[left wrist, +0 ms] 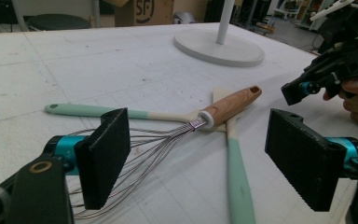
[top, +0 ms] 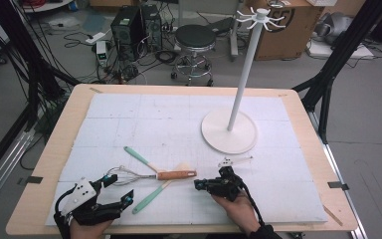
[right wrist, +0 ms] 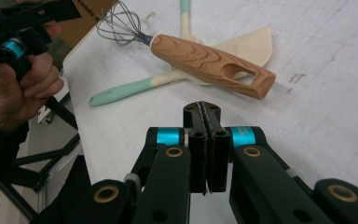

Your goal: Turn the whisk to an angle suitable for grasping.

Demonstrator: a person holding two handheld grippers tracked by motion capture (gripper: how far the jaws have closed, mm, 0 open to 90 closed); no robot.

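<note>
A whisk with a wooden handle (top: 176, 175) (left wrist: 230, 106) (right wrist: 212, 65) lies on the white board, across two spatulas with teal handles (top: 138, 155) (top: 146, 200) (left wrist: 93, 111) (right wrist: 121, 91). My left gripper (top: 119, 190) (left wrist: 205, 161) rests at the front left, open wide. The whisk's wire head (top: 122, 175) (left wrist: 144, 144) lies just ahead of its jaws, close to the left one and apart from the right. My right gripper (top: 199, 185) (right wrist: 207, 116) is shut with nothing between its pads, and it points left at the end of the whisk's handle, a short way off.
A white stand (top: 246, 64) with hooks at the top rises from a round base (top: 229, 132) (left wrist: 219, 46) at the back right. A small white piece with a thin rod (top: 227, 162) lies just behind the right gripper. The board covers a wooden table (top: 67, 119).
</note>
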